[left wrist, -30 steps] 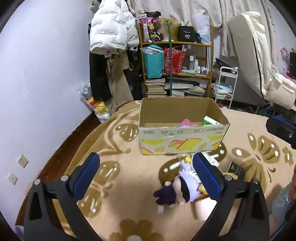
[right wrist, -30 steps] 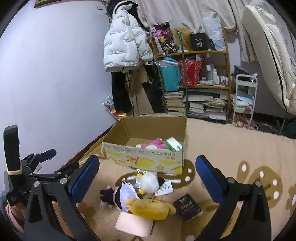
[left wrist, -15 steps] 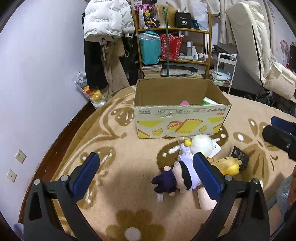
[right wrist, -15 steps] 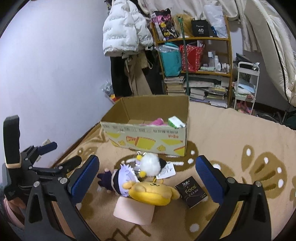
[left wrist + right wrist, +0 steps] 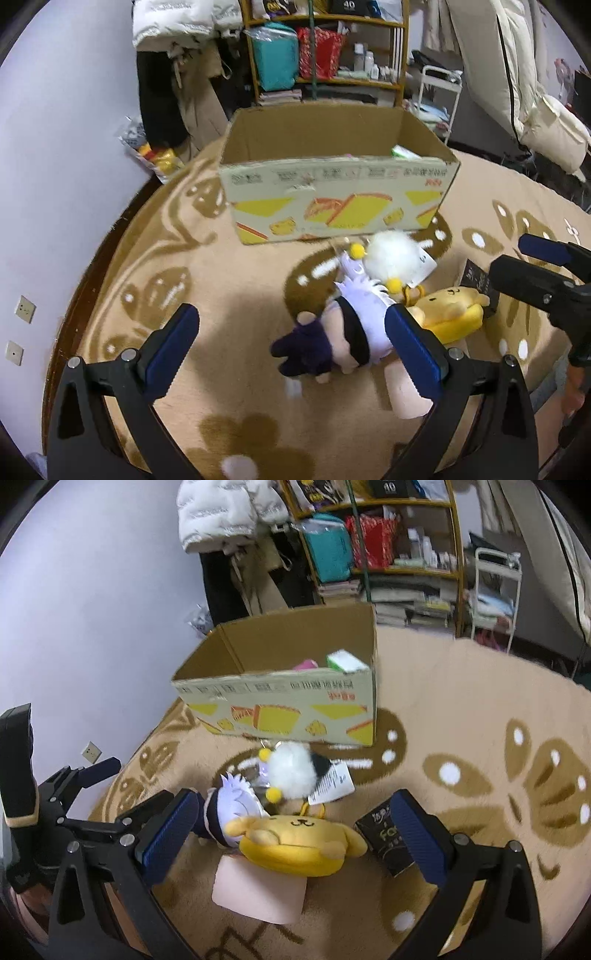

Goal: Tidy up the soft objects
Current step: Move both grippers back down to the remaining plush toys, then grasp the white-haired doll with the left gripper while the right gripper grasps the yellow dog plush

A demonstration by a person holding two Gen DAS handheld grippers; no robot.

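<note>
Both grippers are spread wide with nothing between the pads, hovering over the beige rug (image 5: 155, 258) with the brown flower pattern.

Left gripper (image 5: 291, 345): the jaws stand far apart and hold nothing. The little doll with the white hair and dark purple outfit (image 5: 332, 336) lies on its side between the two fingers, closer to the right-hand pad, which overlaps its head end in this view. I can't tell if that pad is actually touching it. Just past the doll, further out from the jaws, sits the fluffy white pom-pom toy with yellow balls (image 5: 391, 254), and to the outside of the right finger is the yellow dog plush (image 5: 452, 315). The cardboard box (image 5: 332, 199) is straight ahead beyond the fingertips, open at the top.

Right gripper (image 5: 291, 830): same deal, jaws wide open and empty. The yellow dog plush (image 5: 299, 843) lies right between the fingers, resting partly on a pale pink pad (image 5: 258, 893). The doll (image 5: 236, 801) is tucked against the left finger, and a small black box (image 5: 384, 840) sits just inside the right finger. The pom-pom toy (image 5: 291, 771) with its paper tag (image 5: 332, 782) is ahead of the fingertips, and the cardboard box (image 5: 280, 709) is beyond that, with a green-and-white carton (image 5: 345, 661) and something pink (image 5: 306, 664) poking up inside.
</note>
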